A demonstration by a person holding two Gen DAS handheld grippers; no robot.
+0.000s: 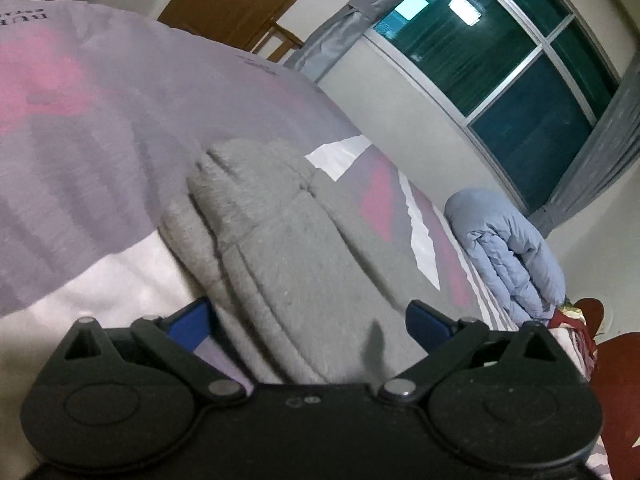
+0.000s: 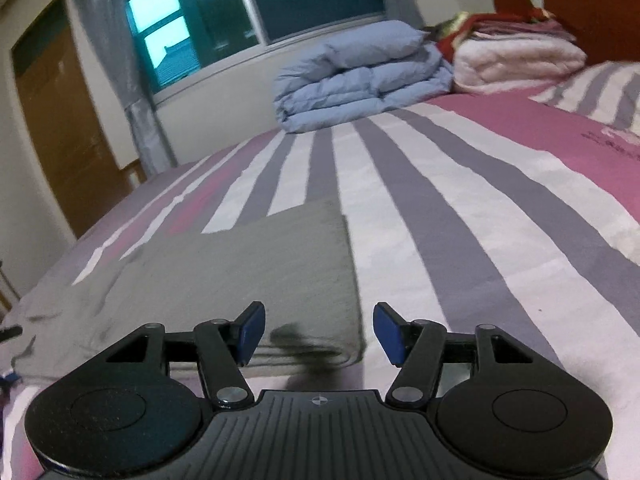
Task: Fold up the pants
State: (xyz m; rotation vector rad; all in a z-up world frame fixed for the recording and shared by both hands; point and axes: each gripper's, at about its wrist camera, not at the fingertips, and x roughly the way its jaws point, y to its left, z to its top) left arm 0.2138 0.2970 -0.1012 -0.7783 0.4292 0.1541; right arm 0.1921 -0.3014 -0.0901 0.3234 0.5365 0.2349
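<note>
Grey fleece pants [image 1: 288, 248] lie on the striped bed cover, with layered folds and a bunched end at the far side. My left gripper [image 1: 308, 322] is open, its blue pads wide apart on either side of the near part of the pants, holding nothing. In the right wrist view the pants [image 2: 248, 264] lie flat with a straight right edge and a layered near corner. My right gripper [image 2: 318, 332] is open and empty, just in front of that near right corner of the pants.
The bed cover [image 2: 460, 208] has grey, white and pink stripes. A folded blue duvet [image 2: 360, 76] and a stack of folded blankets [image 2: 516, 60] sit at the far end by the red headboard. A window with grey curtains [image 1: 520, 48] and a wooden door [image 2: 60, 128] stand beyond.
</note>
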